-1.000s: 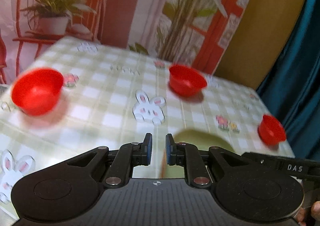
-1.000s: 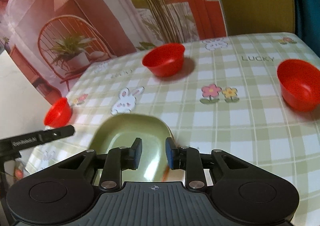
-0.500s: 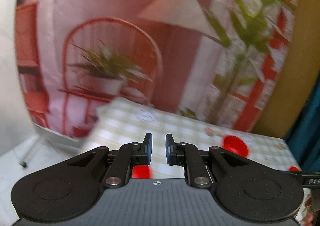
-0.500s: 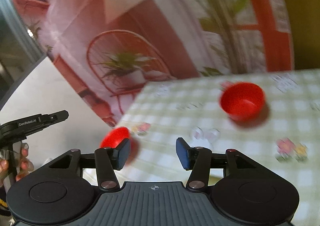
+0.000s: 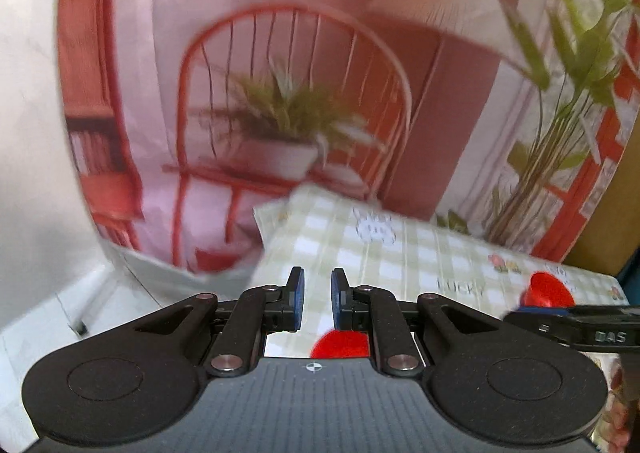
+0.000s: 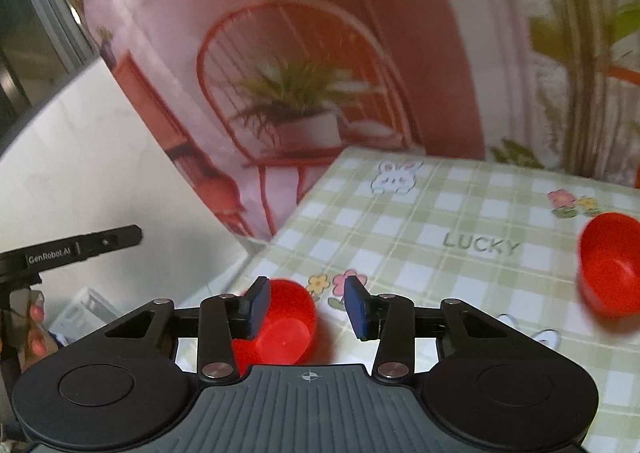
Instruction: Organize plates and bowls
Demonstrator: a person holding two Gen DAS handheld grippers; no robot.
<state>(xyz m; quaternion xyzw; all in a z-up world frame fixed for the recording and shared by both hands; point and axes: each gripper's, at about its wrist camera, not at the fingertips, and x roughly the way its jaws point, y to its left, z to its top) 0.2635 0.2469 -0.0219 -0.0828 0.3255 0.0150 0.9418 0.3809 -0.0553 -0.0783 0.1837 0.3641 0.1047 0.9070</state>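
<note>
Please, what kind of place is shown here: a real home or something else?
Probably a staged setup, not a real dining room: a table with a checked bunny tablecloth, red bowls on it, and a printed backdrop picturing a chair and plant.

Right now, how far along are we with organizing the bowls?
Nothing looks stacked yet. The near red bowl and the far red bowl sit apart on the checked tablecloth. Neither hand-held gripper holds anything: the right hand-held gripper, jaws just closing, hangs above the near bowl; the left hand-held gripper is shut, empty. All gathering remains.
</note>
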